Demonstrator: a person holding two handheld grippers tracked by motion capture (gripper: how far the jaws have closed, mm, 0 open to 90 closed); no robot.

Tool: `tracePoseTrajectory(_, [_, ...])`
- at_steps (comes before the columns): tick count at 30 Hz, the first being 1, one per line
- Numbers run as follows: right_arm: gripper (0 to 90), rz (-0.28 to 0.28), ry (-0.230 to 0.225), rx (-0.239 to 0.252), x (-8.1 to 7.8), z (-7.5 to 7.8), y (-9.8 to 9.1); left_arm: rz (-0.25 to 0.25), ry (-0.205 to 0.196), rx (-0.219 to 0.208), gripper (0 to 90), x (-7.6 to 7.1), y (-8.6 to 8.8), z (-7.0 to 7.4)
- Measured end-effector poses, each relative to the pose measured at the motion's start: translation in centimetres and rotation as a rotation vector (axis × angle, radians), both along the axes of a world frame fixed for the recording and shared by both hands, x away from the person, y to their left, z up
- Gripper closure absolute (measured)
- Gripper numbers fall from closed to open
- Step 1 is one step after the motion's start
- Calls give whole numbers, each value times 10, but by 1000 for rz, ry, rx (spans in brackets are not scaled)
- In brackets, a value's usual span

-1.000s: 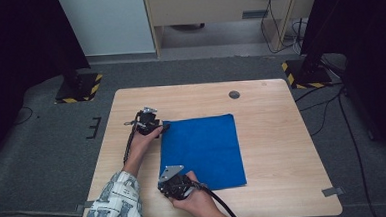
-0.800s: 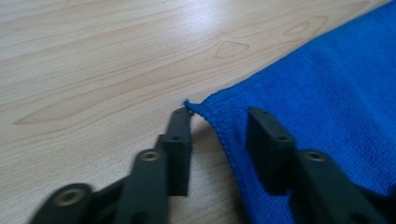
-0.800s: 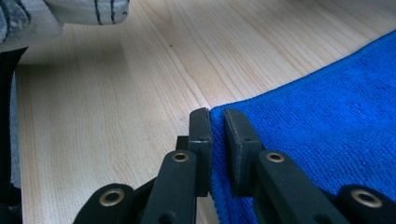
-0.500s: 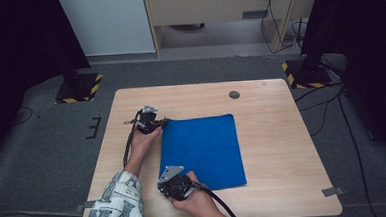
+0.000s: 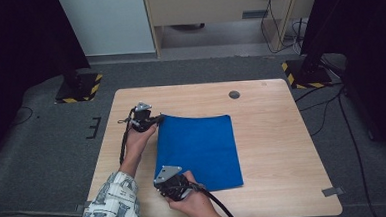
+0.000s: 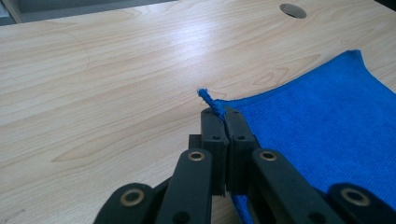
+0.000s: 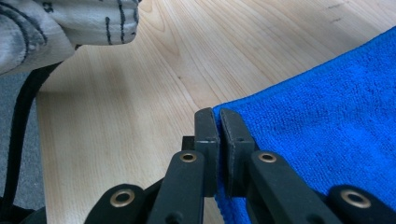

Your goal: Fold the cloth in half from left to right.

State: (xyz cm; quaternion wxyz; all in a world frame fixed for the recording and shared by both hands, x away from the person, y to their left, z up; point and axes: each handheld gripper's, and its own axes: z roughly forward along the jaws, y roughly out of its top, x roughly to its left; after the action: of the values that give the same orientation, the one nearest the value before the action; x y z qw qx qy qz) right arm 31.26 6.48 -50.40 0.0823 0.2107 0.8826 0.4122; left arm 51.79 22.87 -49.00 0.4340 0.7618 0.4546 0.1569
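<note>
At the table's near edge, the right gripper is clamped on the near-left corner of the flat blue terry cloth; farther along, the left gripper pinches its far-left corner, judged ready for lifting. The pale wooden table offers no obstruction; a round cable hole lies beyond.

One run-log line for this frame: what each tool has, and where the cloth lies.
left tool: shut on blue cloth far-left corner | right tool: shut on near-left corner | cloth: spread on wooden table, far-left corner pinched up
</note>
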Motion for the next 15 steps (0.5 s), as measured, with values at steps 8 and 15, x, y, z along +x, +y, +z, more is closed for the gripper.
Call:
tracePoseTrajectory(8, [877, 6, -21, 19, -3, 8, 5, 0, -1, -4, 886, -2, 6, 8])
tracePoseTrajectory(15, [879, 6, -32, 33, -5, 14, 7, -4, -13, -2, 886, -2, 9, 18])
